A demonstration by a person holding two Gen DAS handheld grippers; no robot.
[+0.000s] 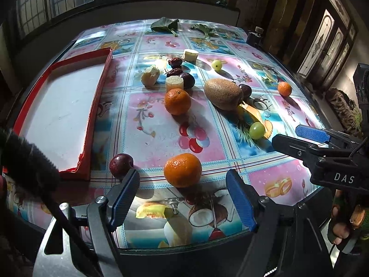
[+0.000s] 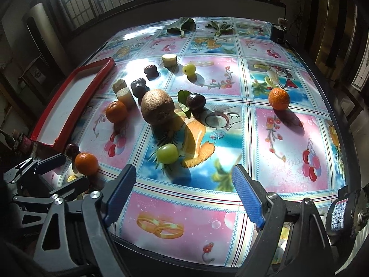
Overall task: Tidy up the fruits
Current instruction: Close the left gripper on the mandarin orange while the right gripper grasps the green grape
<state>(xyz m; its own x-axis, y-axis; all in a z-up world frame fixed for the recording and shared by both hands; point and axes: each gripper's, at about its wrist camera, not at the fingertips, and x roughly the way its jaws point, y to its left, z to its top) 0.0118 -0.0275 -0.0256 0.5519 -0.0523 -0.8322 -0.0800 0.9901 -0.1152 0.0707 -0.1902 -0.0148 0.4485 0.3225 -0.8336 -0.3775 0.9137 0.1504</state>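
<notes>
My left gripper [image 1: 182,181] is open just above the table's near edge, and an orange [image 1: 183,169] lies right ahead between its fingertips, untouched. A dark plum [image 1: 121,162] rests beside the left finger, at the corner of the red tray [image 1: 101,106]. Farther back lie another orange [image 1: 177,101], a kiwi [image 1: 223,94] and a green grape [image 1: 256,130]. My right gripper [image 2: 183,173] is open and empty over the cloth, with the green grape [image 2: 167,153] a little ahead and the kiwi [image 2: 158,108] behind it. A third orange [image 2: 279,98] sits alone far right.
The white-floored tray holds nothing. Pale cut pieces [image 1: 174,83], red dates [image 1: 174,72], more dark plums [image 1: 188,80] and a small grape [image 1: 216,65] cluster mid-table. Two leaves [image 1: 164,24] lie at the far edge, a dark jar [image 1: 253,37] at the far right corner.
</notes>
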